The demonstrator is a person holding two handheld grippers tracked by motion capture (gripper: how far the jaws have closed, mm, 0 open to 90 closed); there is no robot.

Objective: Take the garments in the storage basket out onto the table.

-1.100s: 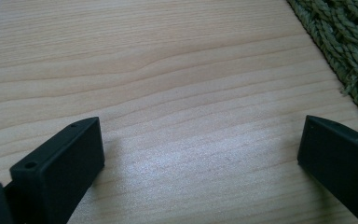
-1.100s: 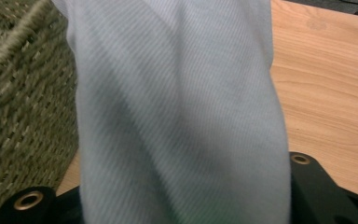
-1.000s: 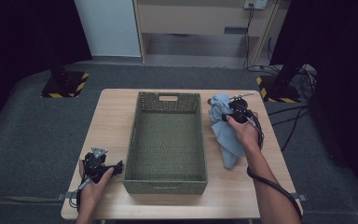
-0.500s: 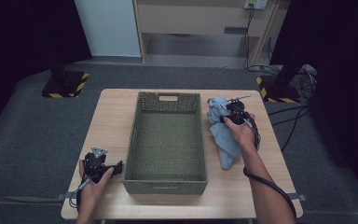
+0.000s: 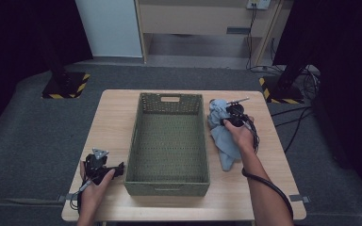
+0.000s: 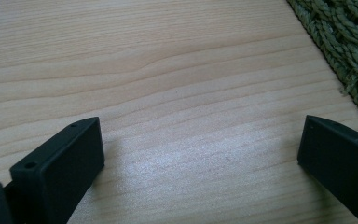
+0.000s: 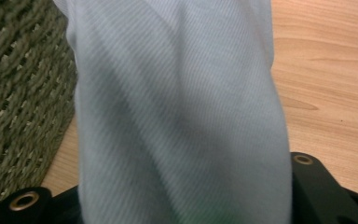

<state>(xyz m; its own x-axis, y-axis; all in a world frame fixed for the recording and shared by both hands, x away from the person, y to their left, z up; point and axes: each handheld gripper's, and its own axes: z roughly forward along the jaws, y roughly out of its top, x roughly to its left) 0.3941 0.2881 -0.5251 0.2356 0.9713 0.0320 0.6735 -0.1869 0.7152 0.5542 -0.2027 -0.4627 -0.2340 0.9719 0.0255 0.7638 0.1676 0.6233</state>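
Blue cloth (image 5: 222, 134) lies on the table (image 5: 113, 122), just to the right of the basket (image 5: 168, 139), and the right gripper (image 5: 231, 114) is pinched on its far end. In the right gripper view the cloth (image 7: 182, 116) runs down between the two black jaws, which press on it from both sides. Most of the cloth is on the wood, with its long tail pointing back toward the person. If the work is to put the cloth in the basket, a few things could go wrong, I think. The tail could drag and catch on the basket's near right rim, because it hangs long and loose. The cloth could slip out of the jaws if only a thin fold is caught. A quick pull could also bump the light basket and push it aside. The left gripper (image 5: 104, 168) rests on the table near the basket's front left corner, with its jaws wide apart and nothing between them but bare wood. The basket is green and woven, and nothing is inside it.
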